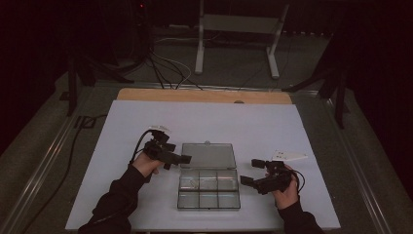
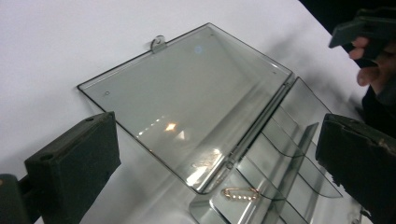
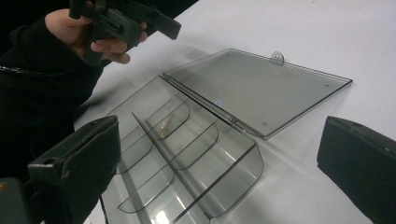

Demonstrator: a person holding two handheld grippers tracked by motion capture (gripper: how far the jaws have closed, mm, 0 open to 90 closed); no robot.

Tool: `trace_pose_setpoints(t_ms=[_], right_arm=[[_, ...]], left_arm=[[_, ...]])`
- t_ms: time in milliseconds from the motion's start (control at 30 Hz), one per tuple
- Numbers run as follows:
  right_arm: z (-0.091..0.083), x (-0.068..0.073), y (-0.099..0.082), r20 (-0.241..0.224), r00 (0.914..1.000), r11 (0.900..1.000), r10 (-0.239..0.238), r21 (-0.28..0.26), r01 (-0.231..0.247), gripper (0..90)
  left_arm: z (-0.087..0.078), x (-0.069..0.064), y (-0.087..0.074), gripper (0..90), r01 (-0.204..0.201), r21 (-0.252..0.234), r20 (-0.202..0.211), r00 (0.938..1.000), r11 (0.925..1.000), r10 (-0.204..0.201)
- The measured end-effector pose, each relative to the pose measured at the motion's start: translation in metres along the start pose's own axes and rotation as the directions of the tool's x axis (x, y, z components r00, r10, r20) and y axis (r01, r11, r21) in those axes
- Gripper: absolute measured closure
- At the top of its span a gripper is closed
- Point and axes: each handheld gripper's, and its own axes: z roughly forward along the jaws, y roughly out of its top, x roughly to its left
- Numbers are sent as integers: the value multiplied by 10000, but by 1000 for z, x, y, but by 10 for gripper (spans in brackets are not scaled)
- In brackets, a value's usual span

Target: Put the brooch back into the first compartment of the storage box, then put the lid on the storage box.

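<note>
Lab-like recording space: dark surroundings, white table [image 1: 146, 122], floor cables [image 1: 165, 68], metal stand [image 1: 238, 29] behind.

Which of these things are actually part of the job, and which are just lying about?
Part of the job:
- clear compartment box, lid laid open flat
- small gold pin in one compartment
- left hand-held gripper, open
- right hand-held gripper, open

Just lying about:
- metal stand behind the table
- cables on the floor
- wooden board at the table's far edge

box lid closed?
No. The clear box has its lid swung fully open, lying flat on the table behind the compartments.
</note>
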Motion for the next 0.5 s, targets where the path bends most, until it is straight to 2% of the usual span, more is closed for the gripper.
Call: trace_pose_setpoints(t_ms=[67, 133, 300, 400, 433, 500], right_arm=[[0, 0, 0, 0, 10000, 10000, -7, 7, 7, 0], [0, 0, 0, -2, 10000, 10000, 6, 3, -6, 0], [0, -1, 0, 4, 10000, 10000, 3, 16, -3, 0], [0, 0, 0, -1, 10000, 10000, -6, 17, 6, 0], [0, 0, 0, 21, 10000, 10000, -26, 35, 26, 0], [0, 1, 0, 6, 10000, 10000, -32, 46, 32, 0]], left_arm=[[2, 2, 0, 8, 323, 18, -308, 9990, 9995, -322], [4, 5, 0, 8, 640, 1, -387, 9972, 9980, -639], [5, 12, -2, 8, 1396, -128, 65, 9902, 9901, -1395], [6, 15, -3, 8, 1692, -107, -12, 9856, 9855, -1692], [6, 16, -4, 8, 1805, -94, 75, 9836, 9835, -1804], [7, 20, -6, 12, 2173, -125, 309, 9757, 9760, -2169]])
